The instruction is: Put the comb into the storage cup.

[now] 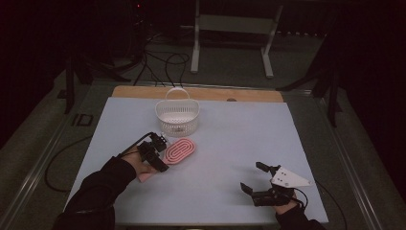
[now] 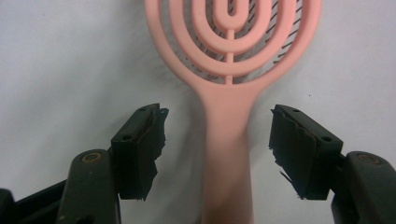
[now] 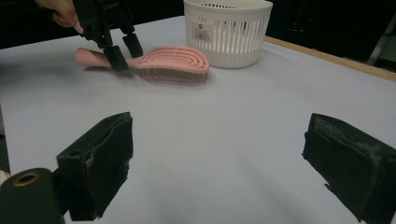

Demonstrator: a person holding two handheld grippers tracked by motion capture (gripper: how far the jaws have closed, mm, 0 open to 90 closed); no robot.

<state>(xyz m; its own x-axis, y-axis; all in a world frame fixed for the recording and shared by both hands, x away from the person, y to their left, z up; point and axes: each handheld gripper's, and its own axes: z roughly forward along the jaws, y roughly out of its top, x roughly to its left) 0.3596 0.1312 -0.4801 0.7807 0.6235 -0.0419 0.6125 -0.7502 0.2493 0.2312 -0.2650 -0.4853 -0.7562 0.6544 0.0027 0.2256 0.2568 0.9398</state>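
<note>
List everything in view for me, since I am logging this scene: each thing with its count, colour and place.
hairbrush: one, pink, bristles down on the sheet in front of the basket, handle between the left gripper's jaws
basket: one, white, slotted, with a handle, at the far middle of the sheet
sheet: one, pale grey, covering the table
table: one, wooden edge showing along the far side
left gripper: one, black, jaws astride the brush handle with gaps on both sides
right gripper: one, black with a grey plate, open over the bare sheet at near right
</note>
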